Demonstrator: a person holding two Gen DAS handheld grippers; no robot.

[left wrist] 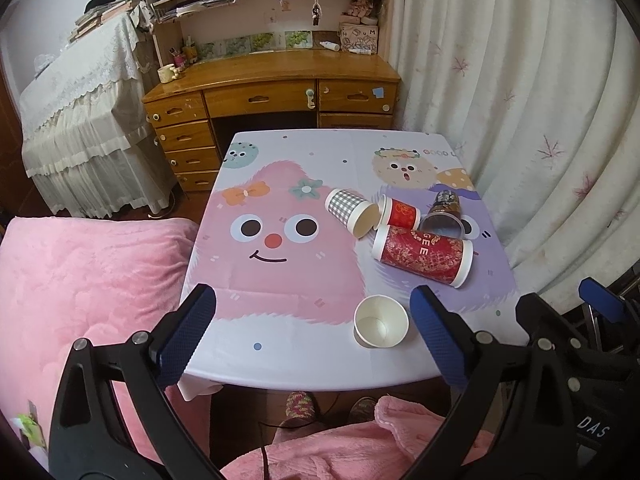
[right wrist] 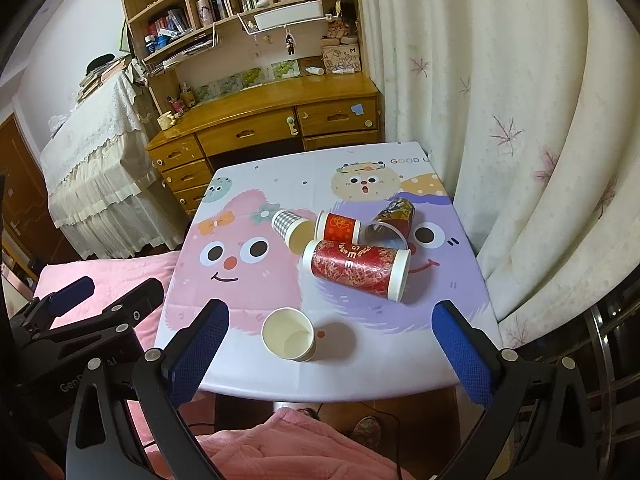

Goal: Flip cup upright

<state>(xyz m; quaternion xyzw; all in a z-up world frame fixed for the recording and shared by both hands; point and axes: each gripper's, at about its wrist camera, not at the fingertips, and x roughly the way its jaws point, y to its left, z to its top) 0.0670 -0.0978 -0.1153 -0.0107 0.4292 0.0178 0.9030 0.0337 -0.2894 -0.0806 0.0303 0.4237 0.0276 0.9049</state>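
A white paper cup [left wrist: 381,321] [right wrist: 288,334] stands upright near the table's front edge. Behind it several cups lie on their sides in a cluster: a big red patterned cup [left wrist: 422,255] [right wrist: 358,266], a small red cup [left wrist: 400,212] [right wrist: 338,227], a grey checked cup [left wrist: 351,211] [right wrist: 291,226] and a dark brown cup [left wrist: 442,212] [right wrist: 390,220]. My left gripper [left wrist: 312,320] is open and empty, held above the front edge. My right gripper [right wrist: 330,334] is open and empty, with the white cup between its fingers in view, farther away.
The small table [left wrist: 280,364] [right wrist: 360,376] wears a cartoon cloth. A pink bed [left wrist: 80,280] lies left, a curtain [left wrist: 540,120] right, a wooden desk [left wrist: 272,92] behind. The other gripper shows at each view's edge, the right one [left wrist: 600,304] and the left one [right wrist: 80,300].
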